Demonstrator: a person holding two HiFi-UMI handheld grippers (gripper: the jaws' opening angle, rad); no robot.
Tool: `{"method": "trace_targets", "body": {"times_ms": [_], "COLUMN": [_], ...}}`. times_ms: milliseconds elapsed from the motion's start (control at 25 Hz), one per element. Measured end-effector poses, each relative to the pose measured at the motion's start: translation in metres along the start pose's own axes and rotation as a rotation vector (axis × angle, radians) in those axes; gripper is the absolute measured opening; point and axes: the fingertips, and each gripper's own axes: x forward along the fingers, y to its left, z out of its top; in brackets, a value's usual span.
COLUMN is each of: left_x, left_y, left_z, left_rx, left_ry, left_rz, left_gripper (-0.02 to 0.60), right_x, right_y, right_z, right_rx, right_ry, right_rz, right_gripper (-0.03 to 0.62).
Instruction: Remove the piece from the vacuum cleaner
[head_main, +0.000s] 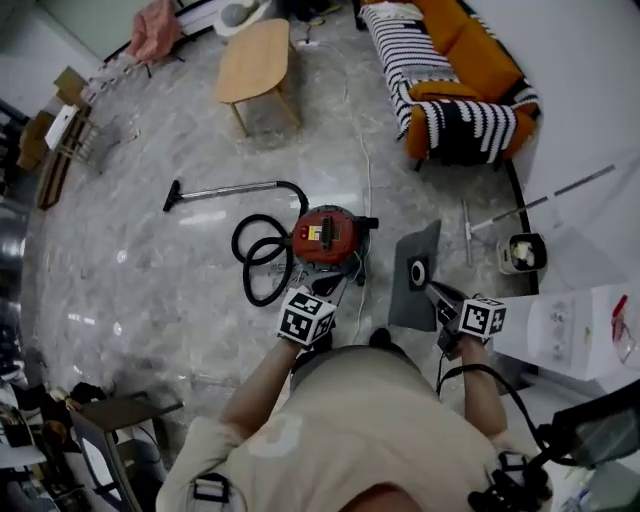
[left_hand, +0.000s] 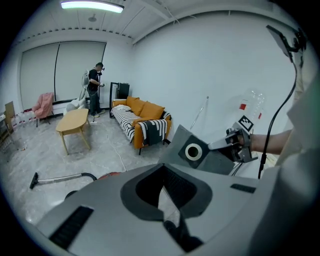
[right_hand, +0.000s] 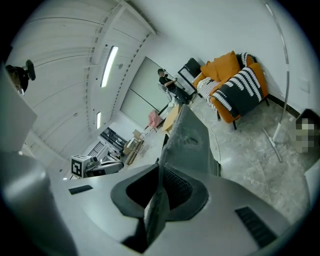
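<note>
The red vacuum cleaner (head_main: 323, 236) stands on the marble floor with its black hose (head_main: 262, 262) coiled at its left and the wand (head_main: 215, 191) lying beyond it. A flat grey dust bag (head_main: 413, 278) with a round collar hole hangs in the air to the vacuum's right. My right gripper (head_main: 441, 297) is shut on its near edge, and the bag (right_hand: 189, 142) runs out from between the jaws (right_hand: 156, 202). My left gripper (head_main: 328, 289) hovers near the vacuum, shut (left_hand: 163, 200) and holding nothing. From the left gripper view the bag (left_hand: 200, 156) and the right gripper (left_hand: 234, 146) show ahead.
An orange sofa (head_main: 455, 75) with striped blankets stands at the back right, and a wooden coffee table (head_main: 255, 62) at the back middle. A white bin (head_main: 522, 253) and a pole (head_main: 467, 233) lie near the right wall. A person (left_hand: 93, 86) stands far off by the windows.
</note>
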Motion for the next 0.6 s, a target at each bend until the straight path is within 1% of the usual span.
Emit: {"method": "trace_targets", "body": {"times_ms": [120,240,400,600], "left_x": [-0.013,-0.04,-0.083,-0.142], "left_y": [0.004,0.02,0.055,0.095], "left_z": [0.005,0.001,-0.018,-0.053], "left_rx": [0.0,-0.008,-0.039,-0.065], "left_ry": [-0.041,-0.08,-0.105,-0.14], "left_rz": [-0.025,-0.027,-0.018,-0.025], "left_gripper": [0.005,0.005,0.005,0.005], "right_x": [0.007,0.024,0.056,0.093], "right_y": [0.018,0.042,0.081,0.133], "right_z": [0.002,-0.003,-0.019,-0.048], "right_rx": [-0.02,-0.046,-0.079,-0.143], "right_ry": [-0.011,-0.001,0.014,0.02], "right_rz": [-0.006,-0.014,-0.022,-0.064], "right_gripper": [0.029,0.029,0.029,0.029]}}
